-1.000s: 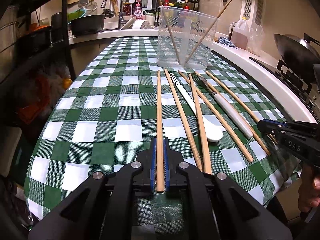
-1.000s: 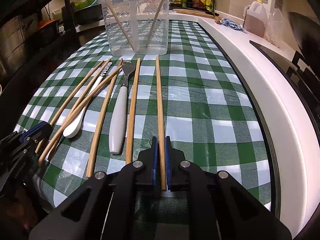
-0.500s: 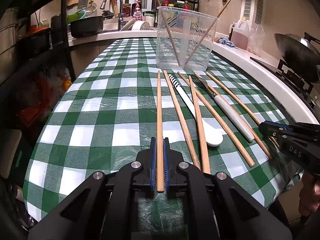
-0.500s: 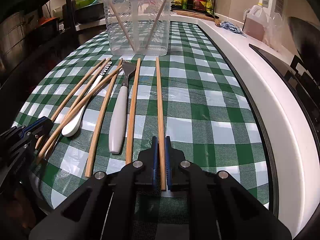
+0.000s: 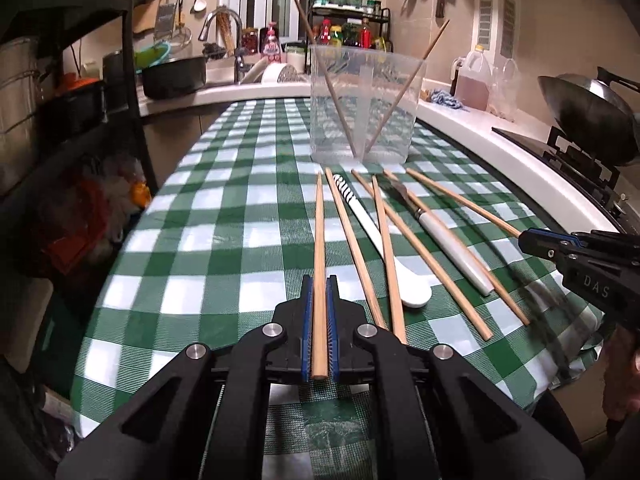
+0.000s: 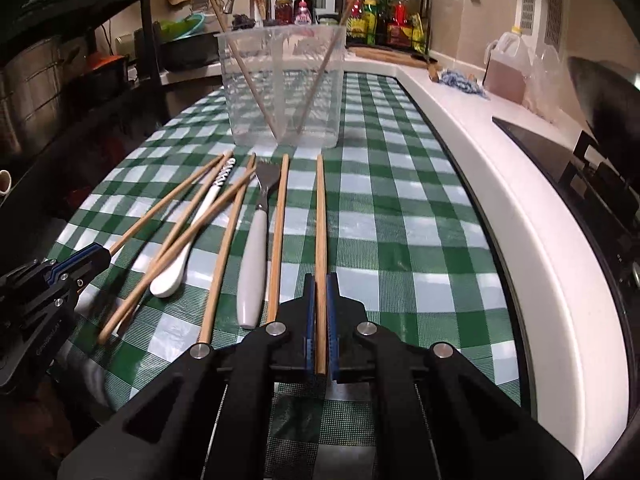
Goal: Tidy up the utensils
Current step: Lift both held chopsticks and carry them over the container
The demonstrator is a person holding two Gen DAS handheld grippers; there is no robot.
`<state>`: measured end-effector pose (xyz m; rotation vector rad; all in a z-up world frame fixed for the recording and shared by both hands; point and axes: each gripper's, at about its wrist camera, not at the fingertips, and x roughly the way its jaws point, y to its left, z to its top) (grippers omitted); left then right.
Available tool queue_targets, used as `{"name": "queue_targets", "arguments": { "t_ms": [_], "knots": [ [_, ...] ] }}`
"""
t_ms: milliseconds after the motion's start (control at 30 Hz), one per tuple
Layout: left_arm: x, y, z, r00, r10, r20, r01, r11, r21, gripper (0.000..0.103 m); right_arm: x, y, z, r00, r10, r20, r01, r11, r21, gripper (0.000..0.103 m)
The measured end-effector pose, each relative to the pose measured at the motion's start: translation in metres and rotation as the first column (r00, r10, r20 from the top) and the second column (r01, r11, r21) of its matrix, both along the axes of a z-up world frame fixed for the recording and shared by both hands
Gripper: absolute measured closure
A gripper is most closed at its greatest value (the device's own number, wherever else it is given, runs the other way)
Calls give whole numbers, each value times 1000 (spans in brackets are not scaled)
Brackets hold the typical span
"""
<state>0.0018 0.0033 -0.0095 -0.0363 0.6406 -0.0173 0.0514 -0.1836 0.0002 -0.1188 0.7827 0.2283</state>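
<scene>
A green-and-white checked tablecloth [image 5: 248, 216] is covering the long table, with a white counter [image 6: 500, 184] running along its right edge; at the far end a clear plastic tub [image 5: 362, 112] is standing upright, already holding two chopsticks [image 5: 396, 92] that are leaning crossed against its walls, so the sorting is judged to be only begun.

Most of the utensils are lying loose on the cloth, just in front of the tub; a white-handled fork [image 6: 254, 248] is resting between the chopsticks, and a white spoon with a striped handle end [image 5: 384, 244] is lying with a chopstick crossing over it; about five loose chopsticks [image 5: 436, 264] are fanning out around them, some touching or overlapping, none in the tub.

Each pair of tongs is gripping one chopstick near its close end; the left gripper [image 5: 319, 332] is closed down on the leftmost chopstick [image 5: 319, 240], blue pads pressing both sides; the right gripper [image 6: 320, 320] is likewise clamped on the rightmost chopstick [image 6: 320, 220]; whether either stick's far tip is off the cloth cannot be told.

What seems left: carrying these two to the tub, then the remaining chopsticks, fork and spoon.
</scene>
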Motion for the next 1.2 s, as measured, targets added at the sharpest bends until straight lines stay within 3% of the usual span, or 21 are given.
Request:
{"name": "queue_targets", "arguments": {
  "t_ms": [533, 1200],
  "knots": [
    [-15, -2, 24, 996, -31, 85, 28, 999, 45, 96, -12, 2, 23, 993, 25, 113, -27, 999, 17, 97],
    [-17, 19, 77, 988, -32, 151, 37, 999, -32, 96, -27, -5, 80, 976, 52, 211, -71, 994, 84, 97]
  ]
}}
